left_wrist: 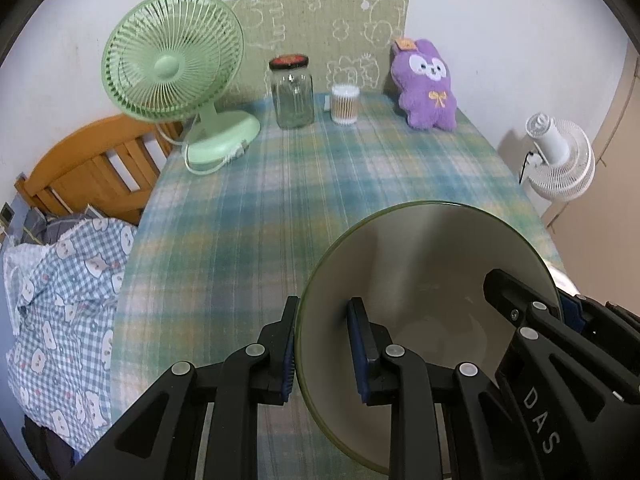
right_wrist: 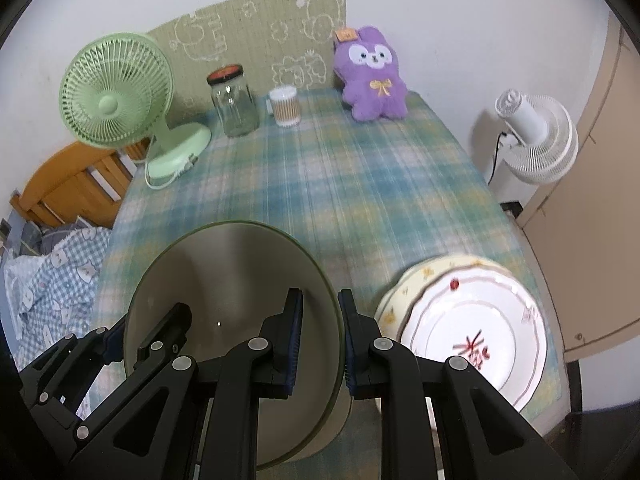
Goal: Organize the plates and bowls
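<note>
**A:** Right, both claws are on one bowl [left_wrist: 424, 280]. Left gripper [left_wrist: 326, 344] clenched on its left rim, one pad outside, one inside. Right gripper [right_wrist: 318, 340] clenched on the opposite rim, same straddle. Bowl looks held clear of the table [left_wrist: 280, 208], tipped so its mouth faces both cameras.

**B:** Where does it go?

**A:** My guess: near the plates [right_wrist: 472, 332] at the near right edge, white one stacked on a yellow-rimmed one. Bowl sits just left of them in the right view; can't tell if they touch.

**B:** Advice for the carry?

**A:** Keep both hands moving together; if one lags, the rim twists in the pads and a glazed rim likely slips. Level the bowl before setting it down, base first. Don't let go with either claw until the base is flat on the cloth.

**B:** Hazards?

**A:** Plates sit close to the table edge; a nudge could push them off. Far end is crowded: fan [left_wrist: 172, 56], jar [left_wrist: 292, 92], plush [left_wrist: 428, 88]. Stay near.
</note>
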`<action>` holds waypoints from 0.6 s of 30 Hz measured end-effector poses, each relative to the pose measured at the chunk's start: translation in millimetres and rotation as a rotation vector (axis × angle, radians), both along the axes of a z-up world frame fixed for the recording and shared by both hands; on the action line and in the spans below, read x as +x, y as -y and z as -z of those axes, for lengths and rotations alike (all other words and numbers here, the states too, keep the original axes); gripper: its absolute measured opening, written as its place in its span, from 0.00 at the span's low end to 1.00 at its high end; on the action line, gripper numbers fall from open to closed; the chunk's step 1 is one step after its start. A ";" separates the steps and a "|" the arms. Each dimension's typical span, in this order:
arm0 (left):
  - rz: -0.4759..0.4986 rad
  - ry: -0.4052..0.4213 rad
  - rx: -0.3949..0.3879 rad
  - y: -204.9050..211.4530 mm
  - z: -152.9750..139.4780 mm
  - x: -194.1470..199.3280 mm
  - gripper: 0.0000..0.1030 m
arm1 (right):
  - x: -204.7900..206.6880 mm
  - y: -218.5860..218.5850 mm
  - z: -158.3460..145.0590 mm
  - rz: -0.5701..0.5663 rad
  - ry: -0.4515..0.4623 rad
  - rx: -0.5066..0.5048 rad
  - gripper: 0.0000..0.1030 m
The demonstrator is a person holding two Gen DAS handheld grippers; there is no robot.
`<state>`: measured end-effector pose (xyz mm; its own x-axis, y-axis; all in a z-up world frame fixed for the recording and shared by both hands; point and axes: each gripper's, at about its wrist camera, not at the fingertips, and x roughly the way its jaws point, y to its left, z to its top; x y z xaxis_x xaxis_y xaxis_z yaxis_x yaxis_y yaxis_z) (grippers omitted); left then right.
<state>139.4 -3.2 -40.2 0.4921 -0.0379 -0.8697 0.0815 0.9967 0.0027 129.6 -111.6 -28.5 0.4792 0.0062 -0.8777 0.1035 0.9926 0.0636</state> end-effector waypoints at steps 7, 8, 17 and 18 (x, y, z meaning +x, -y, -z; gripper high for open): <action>0.009 -0.051 0.010 -4.1 17.5 -12.1 0.21 | -13.5 -3.9 21.9 0.011 -0.054 0.012 0.21; 0.010 -0.057 0.009 -4.6 19.7 -13.4 0.21 | -14.8 -4.7 24.1 0.011 -0.061 0.011 0.21; 0.011 -0.097 0.003 -8.5 33.8 -19.4 0.21 | -21.1 -8.7 39.5 0.017 -0.094 0.003 0.21; 0.013 -0.096 0.004 -7.9 34.6 -19.7 0.21 | -21.7 -8.6 40.7 0.017 -0.093 0.000 0.21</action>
<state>119.7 4.7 -74.8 0.4057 -0.0403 -0.9131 0.0946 0.9955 -0.0019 107.8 -103.1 -69.1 0.3957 -0.0007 -0.9184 0.1255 0.9907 0.0533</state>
